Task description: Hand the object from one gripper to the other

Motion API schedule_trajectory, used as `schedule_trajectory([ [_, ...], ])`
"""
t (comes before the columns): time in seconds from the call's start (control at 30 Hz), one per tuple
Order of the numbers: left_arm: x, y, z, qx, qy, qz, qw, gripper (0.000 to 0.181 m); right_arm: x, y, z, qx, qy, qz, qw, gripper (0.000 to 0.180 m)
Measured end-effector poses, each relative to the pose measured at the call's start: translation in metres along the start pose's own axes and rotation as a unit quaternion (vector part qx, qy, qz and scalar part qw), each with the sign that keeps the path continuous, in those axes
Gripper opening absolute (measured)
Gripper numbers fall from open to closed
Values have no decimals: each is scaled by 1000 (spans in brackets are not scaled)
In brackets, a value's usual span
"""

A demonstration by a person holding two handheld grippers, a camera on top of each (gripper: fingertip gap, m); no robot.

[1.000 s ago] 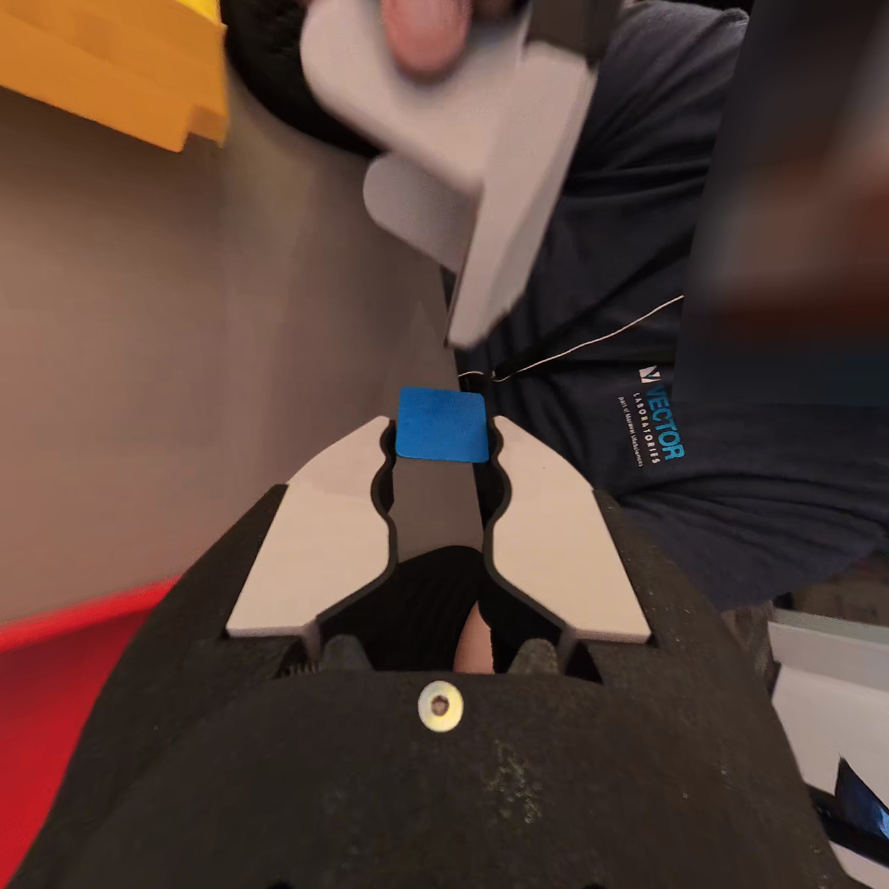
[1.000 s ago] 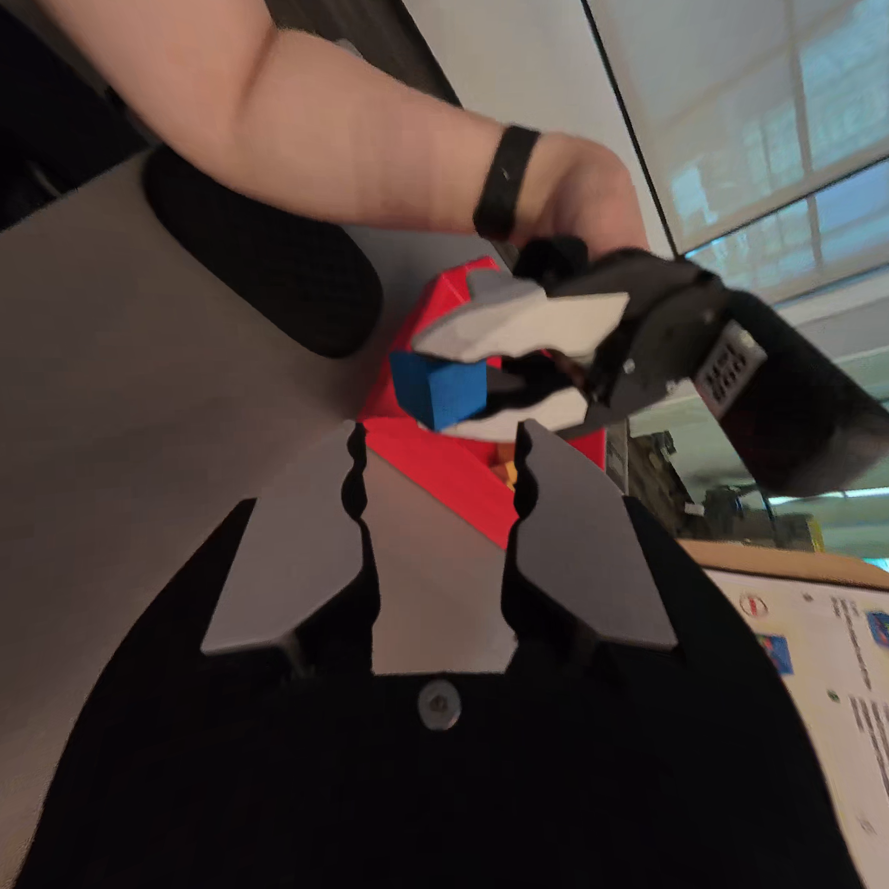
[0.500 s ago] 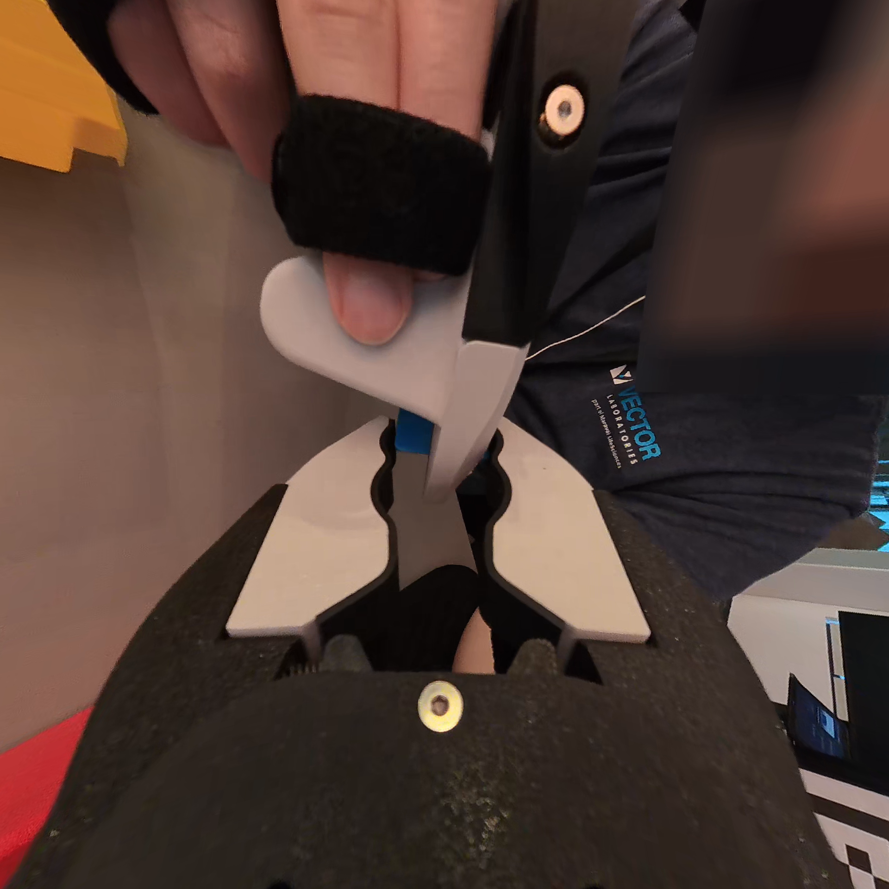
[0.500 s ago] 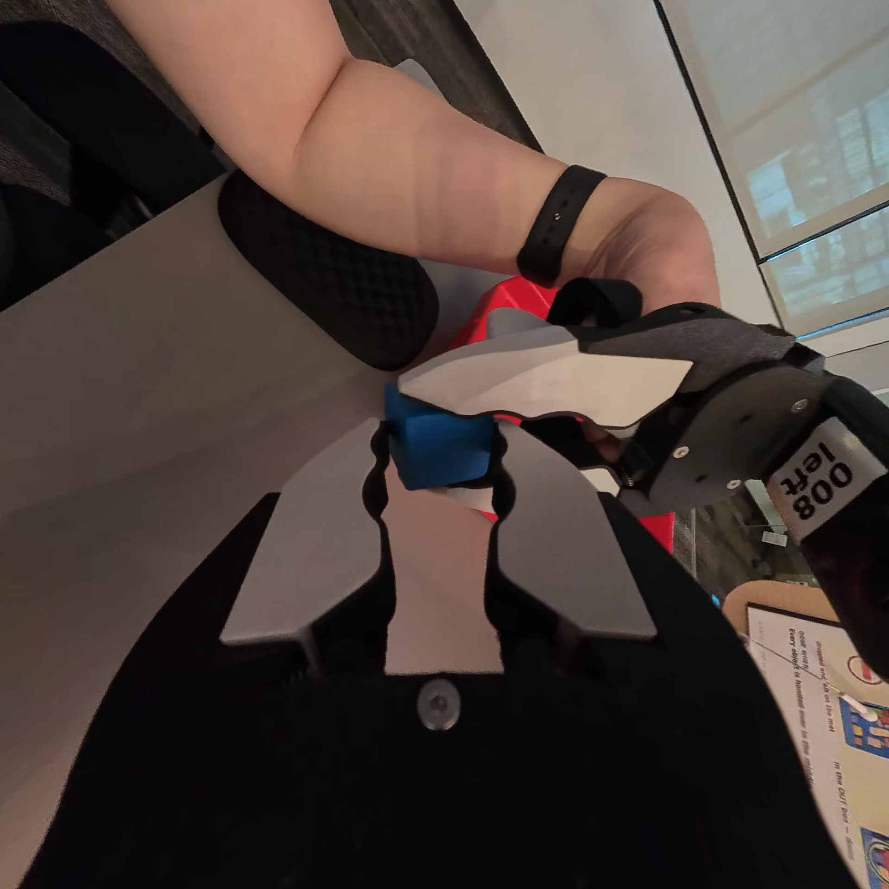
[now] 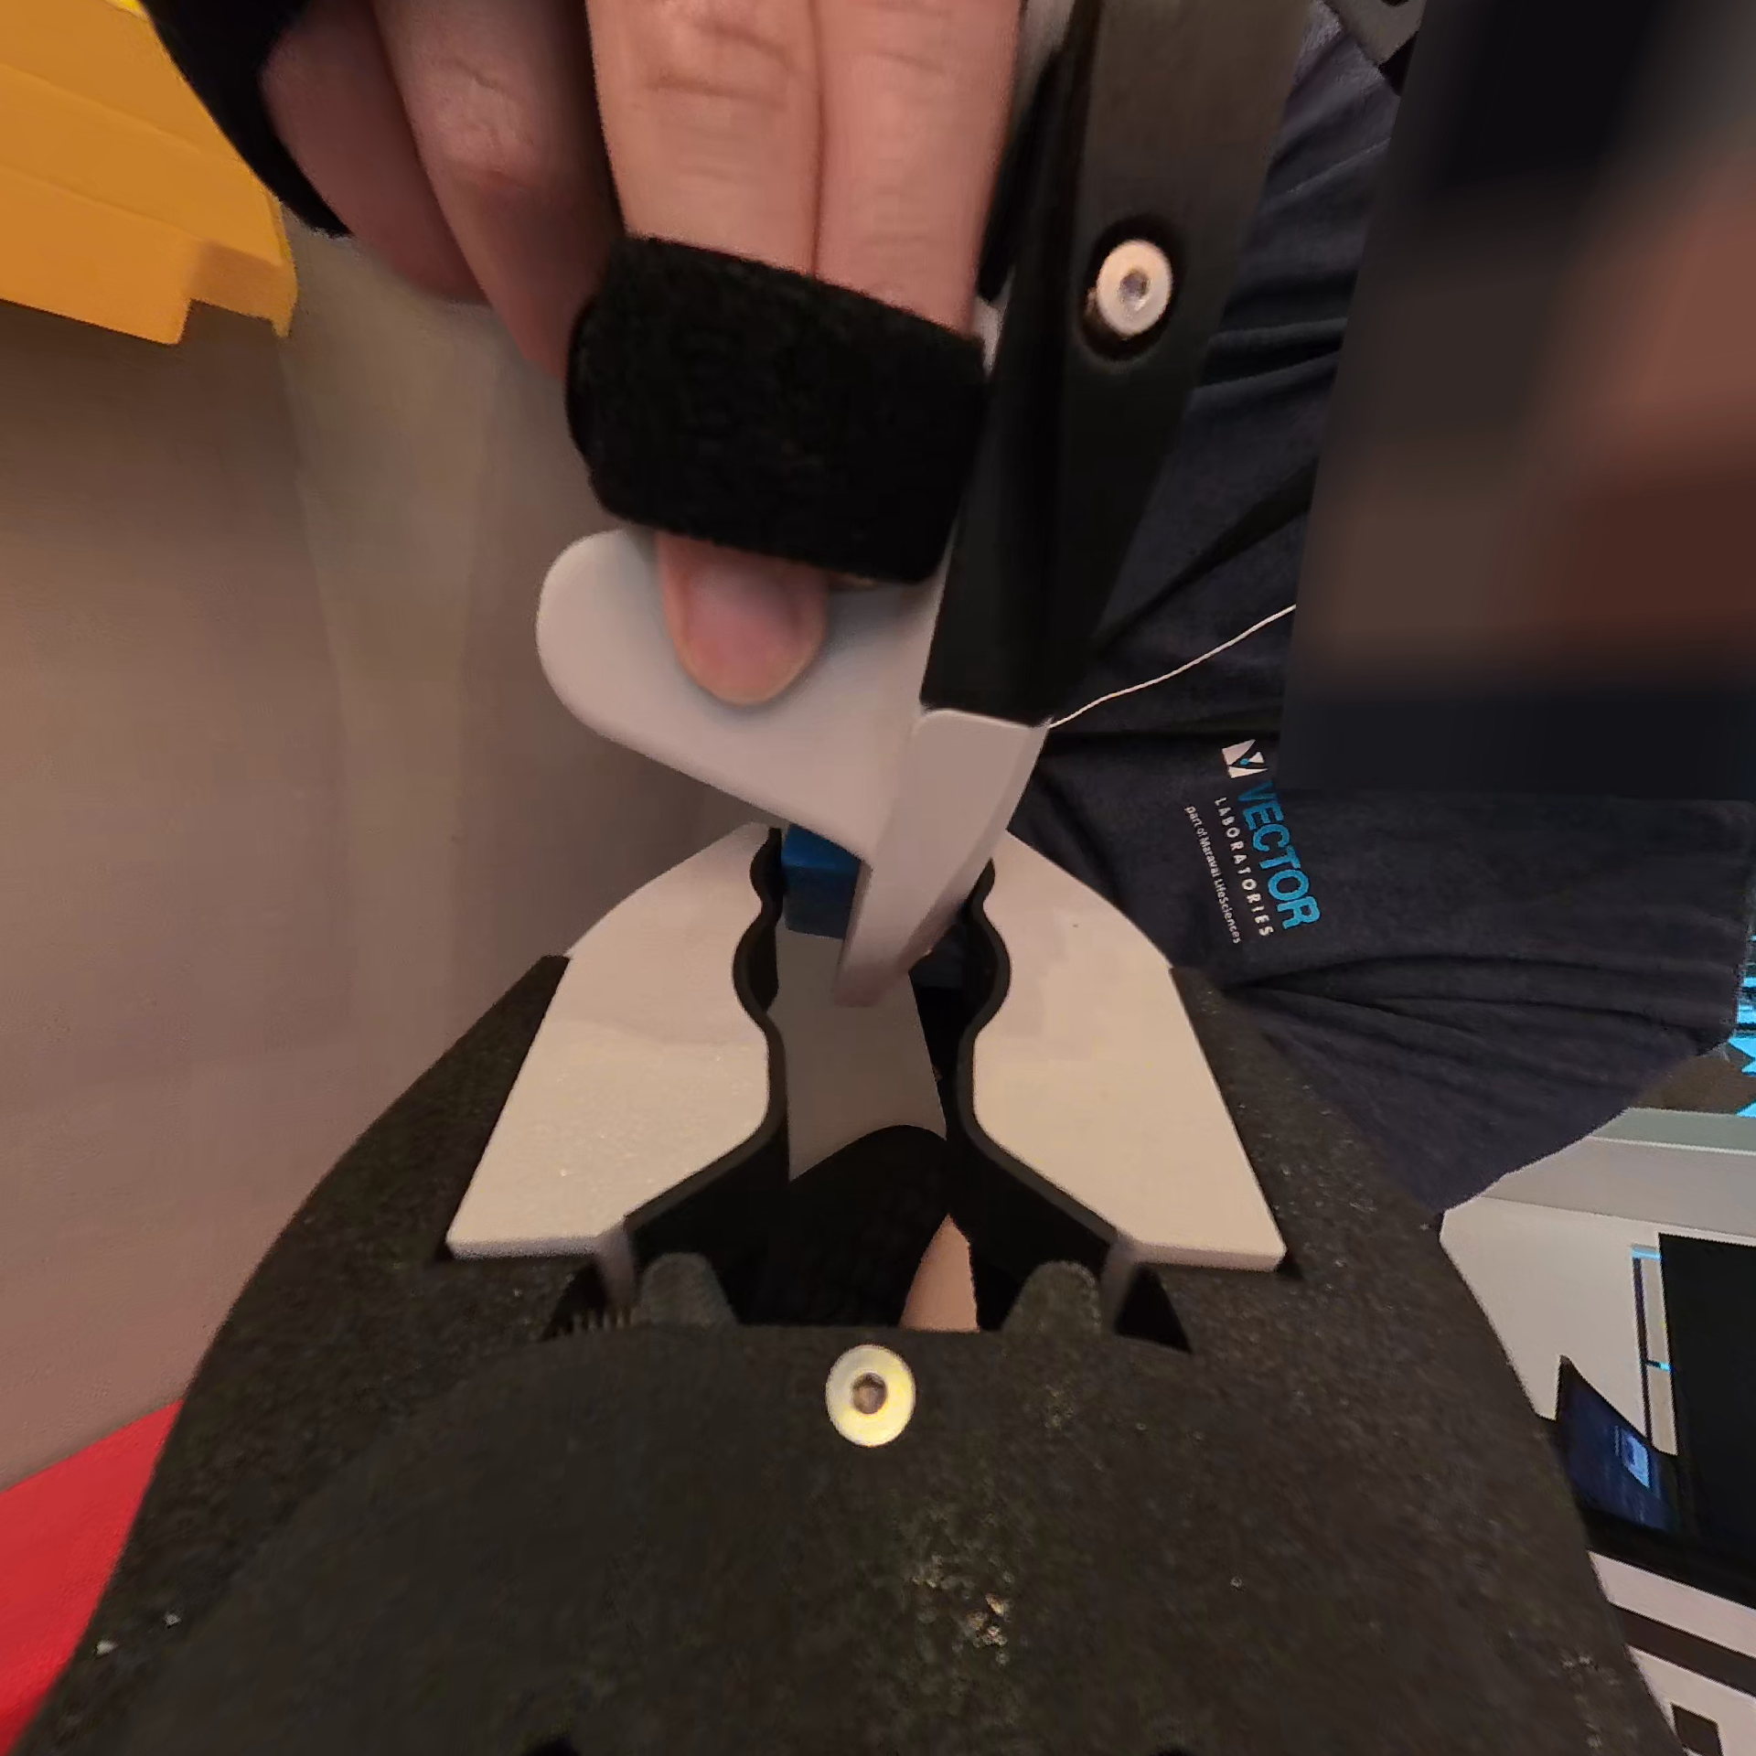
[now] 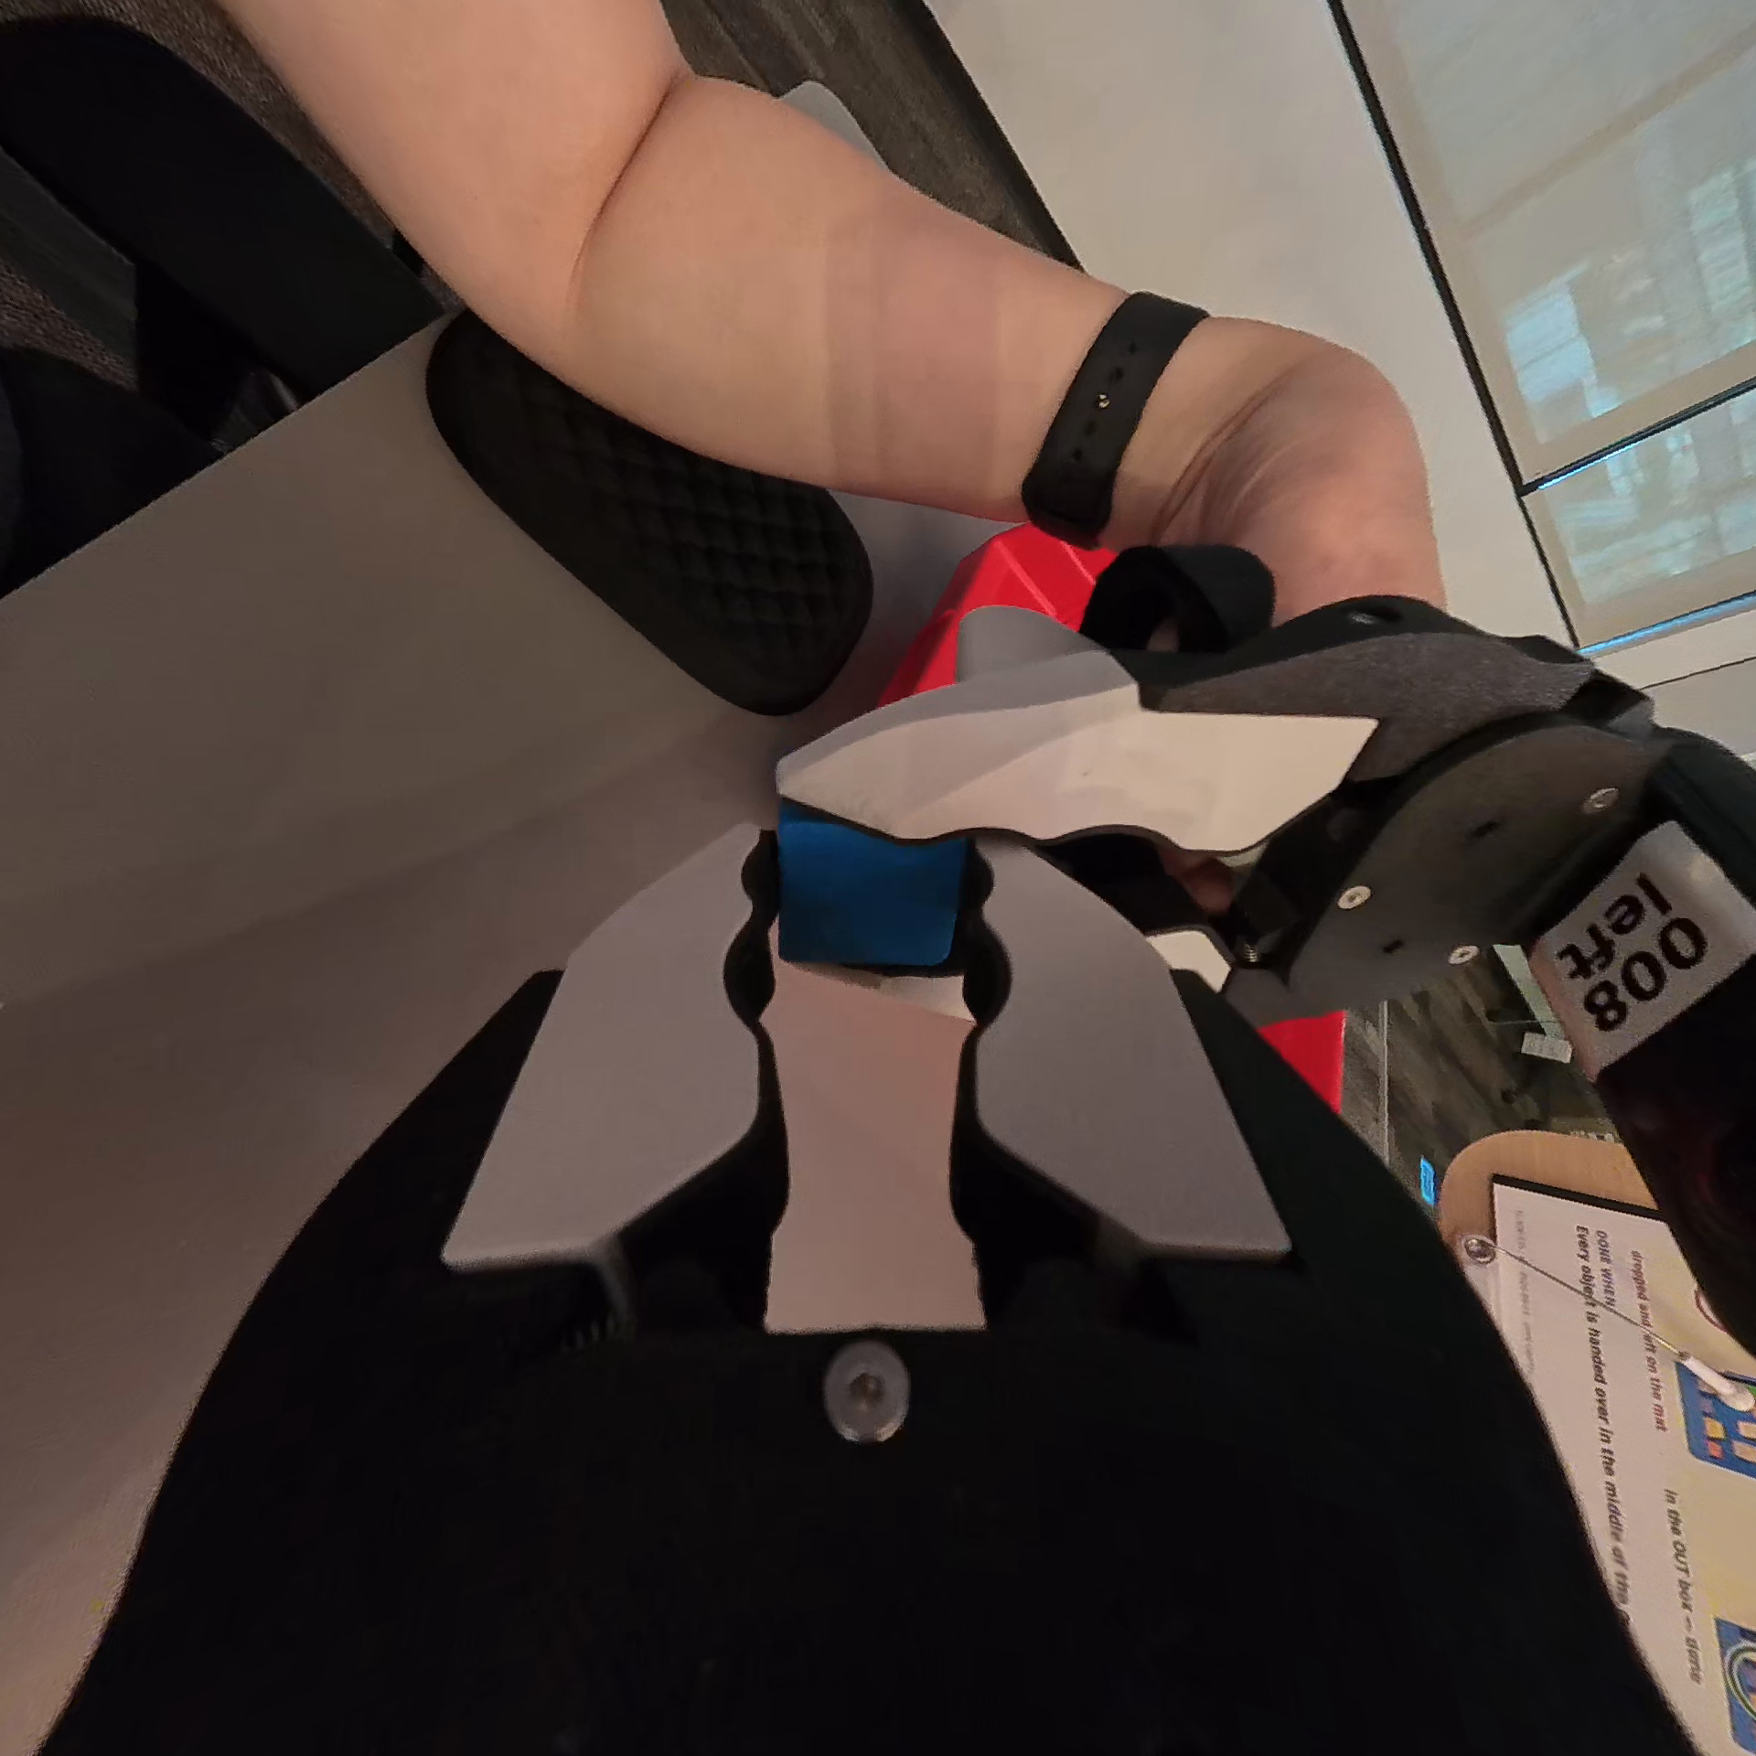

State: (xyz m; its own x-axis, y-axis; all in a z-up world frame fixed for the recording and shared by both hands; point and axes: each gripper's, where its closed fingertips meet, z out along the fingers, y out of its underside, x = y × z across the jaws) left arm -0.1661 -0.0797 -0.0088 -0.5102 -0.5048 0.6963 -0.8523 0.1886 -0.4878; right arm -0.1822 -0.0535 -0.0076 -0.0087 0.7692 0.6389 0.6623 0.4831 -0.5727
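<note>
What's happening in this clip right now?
A person holds a gripper in each hand and is passing a blue block between them above a grey table. The left gripper clamps the block from above and below, and the right gripper has its fingers at the block's two sides. Both appear to grip it, so the handover is midway.

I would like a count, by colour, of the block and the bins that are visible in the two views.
Blue: 1, the block held between both pairs of tongs, left and right
Red: 1, the bin behind the tongs
Yellow: 1, the bin at the upper left of the left wrist view
Total: 3
</note>
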Motion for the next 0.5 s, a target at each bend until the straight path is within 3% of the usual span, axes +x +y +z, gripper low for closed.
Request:
schedule_trajectory([
  [0.2,6,-12,-14,54,28,-12,998,40,0,0,-2,-8,2,-6,1000,37],
  [0.37,3,-6,-44,103,-10,-13,995,39,6,11,-11,-29,9,-1,1000,37],
  [0.5,7,-4,-74,154,-71,8,985,33,31,40,-57,-89,55,25,994,37],
])
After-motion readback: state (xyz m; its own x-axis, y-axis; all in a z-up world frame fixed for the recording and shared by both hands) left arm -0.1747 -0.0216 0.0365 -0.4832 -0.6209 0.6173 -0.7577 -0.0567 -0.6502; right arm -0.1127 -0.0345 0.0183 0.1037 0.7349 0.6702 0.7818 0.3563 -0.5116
